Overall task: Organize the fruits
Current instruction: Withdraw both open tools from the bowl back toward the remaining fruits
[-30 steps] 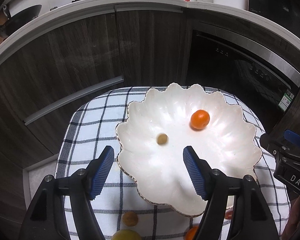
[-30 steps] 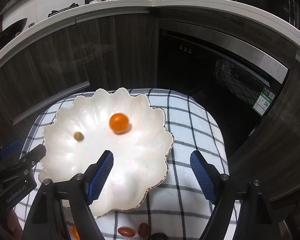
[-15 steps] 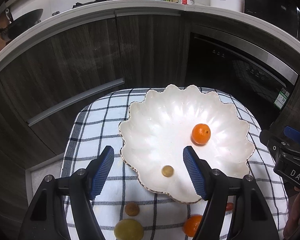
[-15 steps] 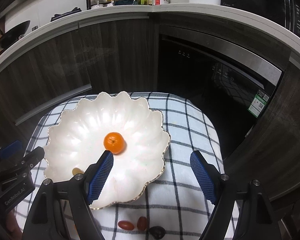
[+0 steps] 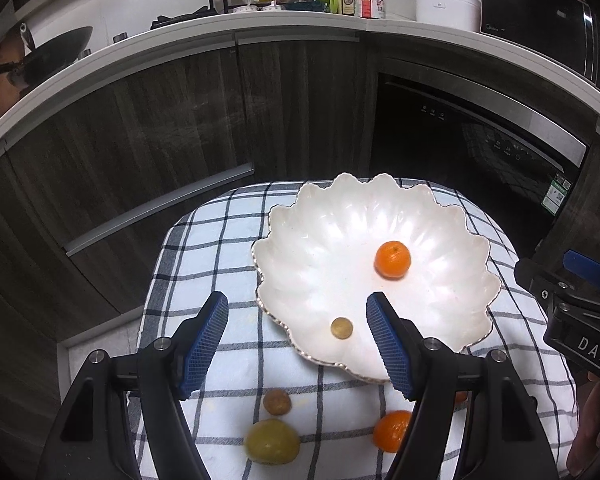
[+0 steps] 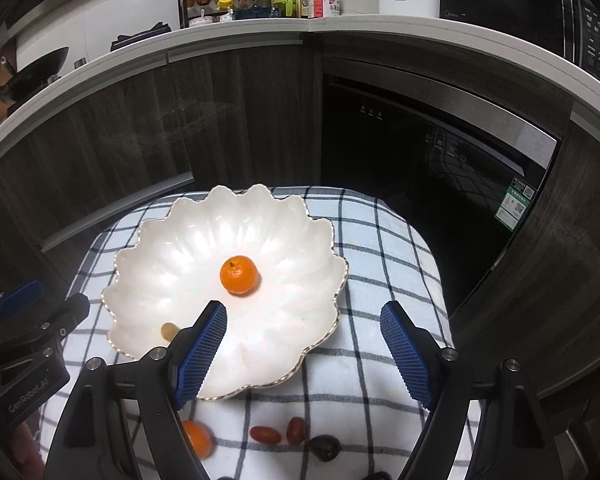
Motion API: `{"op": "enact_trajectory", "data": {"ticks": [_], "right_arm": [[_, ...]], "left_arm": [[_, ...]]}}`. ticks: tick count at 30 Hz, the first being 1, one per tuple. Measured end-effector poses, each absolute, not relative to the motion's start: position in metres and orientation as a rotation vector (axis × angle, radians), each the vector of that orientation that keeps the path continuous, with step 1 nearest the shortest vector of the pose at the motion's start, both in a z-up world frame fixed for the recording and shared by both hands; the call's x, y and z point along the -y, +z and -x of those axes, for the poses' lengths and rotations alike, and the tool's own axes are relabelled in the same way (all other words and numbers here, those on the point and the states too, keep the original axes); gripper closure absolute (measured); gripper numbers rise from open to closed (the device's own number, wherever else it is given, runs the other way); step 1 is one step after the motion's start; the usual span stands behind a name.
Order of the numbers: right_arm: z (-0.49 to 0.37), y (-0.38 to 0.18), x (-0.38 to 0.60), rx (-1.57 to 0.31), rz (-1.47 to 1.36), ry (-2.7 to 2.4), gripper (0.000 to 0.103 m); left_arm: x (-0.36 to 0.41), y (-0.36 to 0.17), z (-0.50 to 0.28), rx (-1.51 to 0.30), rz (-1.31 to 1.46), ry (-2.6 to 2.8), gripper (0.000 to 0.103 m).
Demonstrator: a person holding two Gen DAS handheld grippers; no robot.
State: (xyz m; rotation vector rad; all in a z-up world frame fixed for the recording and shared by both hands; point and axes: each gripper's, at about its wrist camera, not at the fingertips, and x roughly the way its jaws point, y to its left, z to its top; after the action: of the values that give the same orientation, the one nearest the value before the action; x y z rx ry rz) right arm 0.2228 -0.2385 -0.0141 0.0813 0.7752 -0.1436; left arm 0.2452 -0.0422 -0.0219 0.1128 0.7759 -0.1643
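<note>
A white scalloped bowl [image 5: 300, 272] [image 6: 147, 272] stands on a checked cloth [image 5: 203, 264] [image 6: 380, 248]. In it lie a mandarin [image 5: 392, 259] [image 6: 238, 274] and a small tan fruit [image 5: 342, 327] [image 6: 167, 330]. On the cloth in front lie a second mandarin [image 5: 392, 430] [image 6: 197, 444], a yellow-green fruit [image 5: 271, 446], a small brown fruit [image 5: 277, 402], two red cherry tomatoes [image 6: 264, 434] and a dark fruit [image 6: 324, 447]. My left gripper [image 5: 297, 344] is open and empty above the bowl's near left rim. My right gripper [image 6: 303, 350] is open and empty above its near right rim.
Dark wood cabinets [image 5: 139, 140] and a black built-in appliance [image 6: 420, 168] stand close behind the small table. A white counter [image 5: 300, 24] above carries bottles, a rack and a white cooker. The cloth's edges drop off on all sides.
Both grippers have pulled back and up from the bowl. The mandarin and the small tan fruit have rolled toward the near side of the bowl. More loose fruit shows in front.
</note>
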Motion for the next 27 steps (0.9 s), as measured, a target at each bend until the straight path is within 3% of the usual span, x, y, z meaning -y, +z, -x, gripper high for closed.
{"op": "enact_trajectory", "data": {"ticks": [27], "right_arm": [[-0.176,-0.027,0.202,-0.741,-0.084,-0.141,0.023]], "left_arm": [[0.011,-0.035,-0.197,-0.749,-0.15,-0.149,0.032]]}}
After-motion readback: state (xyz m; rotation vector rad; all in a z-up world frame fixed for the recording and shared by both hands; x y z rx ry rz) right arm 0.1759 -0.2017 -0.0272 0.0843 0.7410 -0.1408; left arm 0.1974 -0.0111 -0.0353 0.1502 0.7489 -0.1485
